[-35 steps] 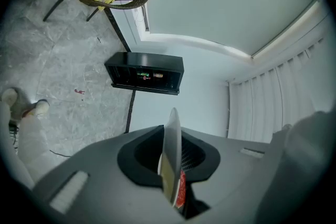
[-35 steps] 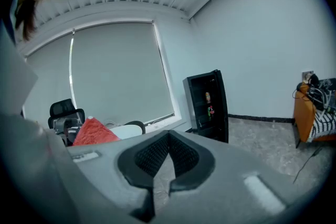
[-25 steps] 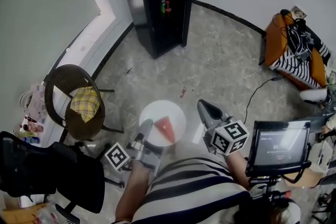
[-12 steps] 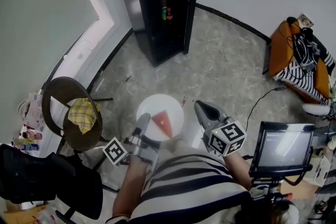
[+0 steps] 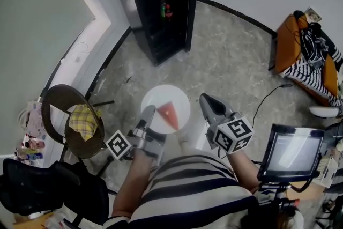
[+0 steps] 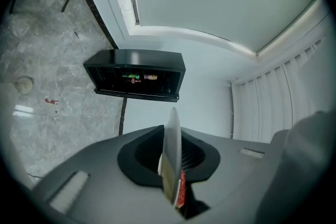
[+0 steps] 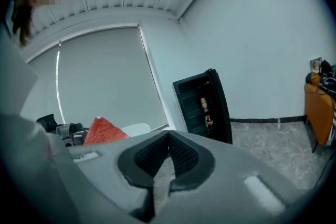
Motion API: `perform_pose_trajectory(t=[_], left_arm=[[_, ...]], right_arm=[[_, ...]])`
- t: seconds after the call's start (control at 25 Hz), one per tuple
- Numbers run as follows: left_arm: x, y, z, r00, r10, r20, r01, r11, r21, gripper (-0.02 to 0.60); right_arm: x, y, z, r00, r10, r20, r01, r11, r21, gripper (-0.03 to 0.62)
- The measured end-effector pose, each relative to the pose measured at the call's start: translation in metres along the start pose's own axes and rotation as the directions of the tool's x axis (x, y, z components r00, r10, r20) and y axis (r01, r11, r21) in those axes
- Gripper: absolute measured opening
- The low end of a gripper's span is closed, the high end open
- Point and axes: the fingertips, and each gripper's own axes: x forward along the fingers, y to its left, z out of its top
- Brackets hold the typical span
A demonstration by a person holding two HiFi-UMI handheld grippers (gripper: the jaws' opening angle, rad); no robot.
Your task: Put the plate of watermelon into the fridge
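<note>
Two grippers are held in front of the person's striped shirt (image 5: 187, 190). The left gripper (image 5: 148, 113) has its jaws clamped on the near-left rim of the plate (image 5: 161, 100), which it holds level above the floor (image 5: 236, 56). The plate is white and round and carries one red triangular watermelon slice (image 5: 168, 115). The slice's long axis runs from the person toward the fridge (image 5: 134, 2), with its narrow tip nearest the person. The right gripper (image 5: 207, 100), just right of the plate, has its jaws together on nothing. The black fridge stands farther off by the wall, door open, with bottles on its shelves.
</note>
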Motion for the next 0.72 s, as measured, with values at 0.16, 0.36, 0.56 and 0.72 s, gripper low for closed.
perform_pose_trajectory(t=[0.16, 0.36, 0.56, 0.72], left_arm=[[0.032, 0.006, 0.005, 0.999, 0.017, -0.039, -0.018, 1.0, -0.024, 0.032], [0.071, 0.012, 0.016, 0.995, 0.036, -0.092, -0.039, 0.999, -0.026, 0.032], [0.101, 0.018, 0.032, 0.992, 0.047, -0.113, -0.051, 0.998, -0.026, 0.032], [0.123, 0.02, 0.052, 0.993, 0.038, -0.113, -0.04, 0.999, -0.019, 0.032]], right_arm=[[0.019, -0.014, 0.005, 1.0, -0.03, -0.004, 0.03, 1.0, -0.001, -0.005], [0.047, -0.029, 0.017, 0.999, -0.051, -0.004, 0.051, 0.999, 0.003, -0.005], [0.076, -0.048, 0.028, 0.997, -0.072, -0.012, 0.072, 0.997, 0.003, -0.005], [0.102, -0.057, 0.035, 0.997, -0.079, -0.005, 0.079, 0.997, -0.003, -0.005]])
